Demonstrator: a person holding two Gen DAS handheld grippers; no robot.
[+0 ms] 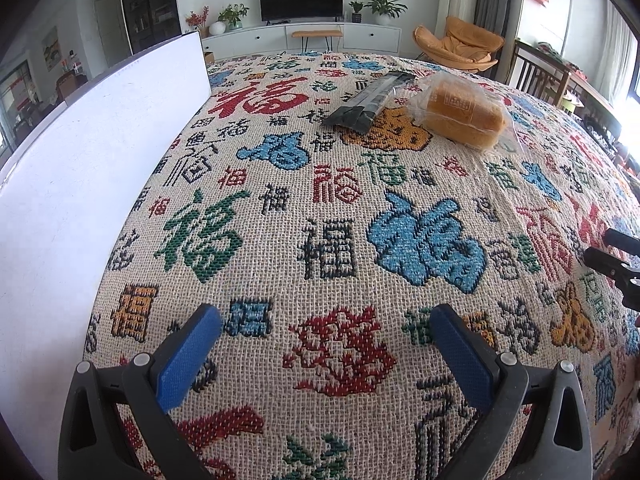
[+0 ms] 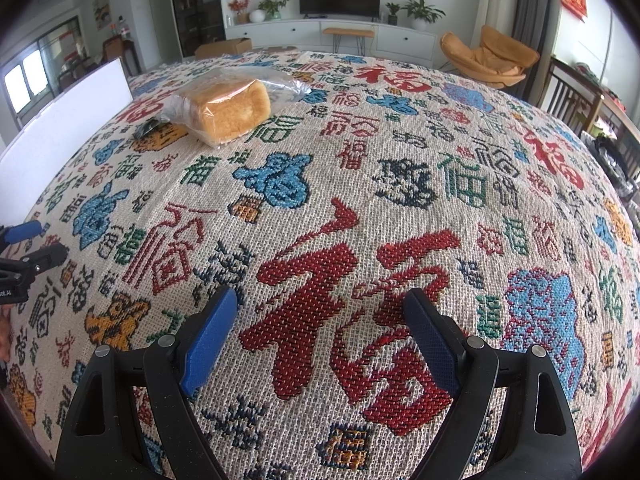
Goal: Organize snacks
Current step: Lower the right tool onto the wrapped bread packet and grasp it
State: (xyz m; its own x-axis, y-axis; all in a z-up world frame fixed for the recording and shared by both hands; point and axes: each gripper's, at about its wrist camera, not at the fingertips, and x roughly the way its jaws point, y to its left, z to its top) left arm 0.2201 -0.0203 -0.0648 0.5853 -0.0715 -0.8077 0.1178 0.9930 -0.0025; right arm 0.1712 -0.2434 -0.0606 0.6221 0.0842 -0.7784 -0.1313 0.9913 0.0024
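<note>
Woven cloth [image 1: 320,208] patterned with red, blue and green characters is spread over the whole work surface, and a living room with a television and an orange chair is seen beyond it. Two snacks are found on the far part of the cloth: a bagged loaf of bread [image 1: 464,114] and a dark flat packet [image 1: 366,102], which lies just beside the loaf on its left and is partly hidden behind it in the right wrist view. A white board [image 1: 80,160] is stood upright along the left edge, near the packet. The left gripper [image 1: 326,338] is held low over the cloth with its jaws spread wide and nothing between them; the right gripper [image 2: 320,320] is likewise released and empty, well apart from both snacks. No snack appears to have been moved yet, so the reach is judged to be the step in hand. The loaf should be approached with the jaws kept wide and closed gently across its short sides, since soft bread and loose wrapping are easily crushed or slipped. The packet is best taken by an edge, as it lies flat against the cloth.
</note>
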